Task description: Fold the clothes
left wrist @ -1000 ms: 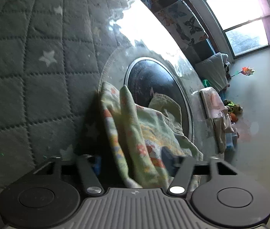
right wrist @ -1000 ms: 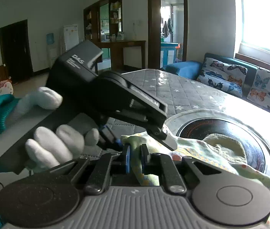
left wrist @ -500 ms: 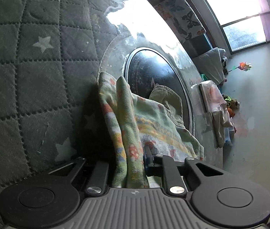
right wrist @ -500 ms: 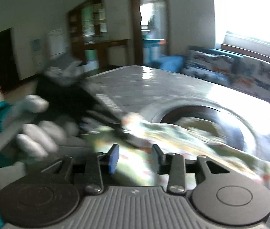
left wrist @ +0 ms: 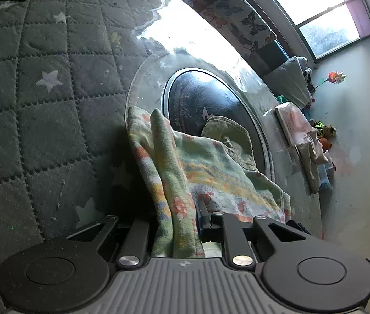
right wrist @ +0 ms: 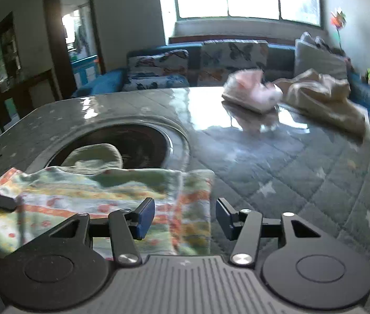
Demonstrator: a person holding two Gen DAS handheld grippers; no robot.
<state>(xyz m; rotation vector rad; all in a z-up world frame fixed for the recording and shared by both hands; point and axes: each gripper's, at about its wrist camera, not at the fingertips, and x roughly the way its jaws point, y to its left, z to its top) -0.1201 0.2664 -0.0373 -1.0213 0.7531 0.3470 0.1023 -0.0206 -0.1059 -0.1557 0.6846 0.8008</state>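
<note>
Left claw (left wrist: 177, 225): clamped on a bunched fold of the garment (left wrist: 211, 172).
Right claw (right wrist: 185, 217): fingers spread, gripping nothing, over the garment's edge.
Garment: on the quilted counter (right wrist: 302, 178), partly over a dark round inset (right wrist: 137, 144).
Far: pink item (right wrist: 253, 91), beige cloth (right wrist: 326, 96).

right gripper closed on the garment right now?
No: in the right wrist view the right gripper stands open, its blue pads wide apart, with the patterned garment lying on the table beneath and ahead of it, not pinched.
</note>
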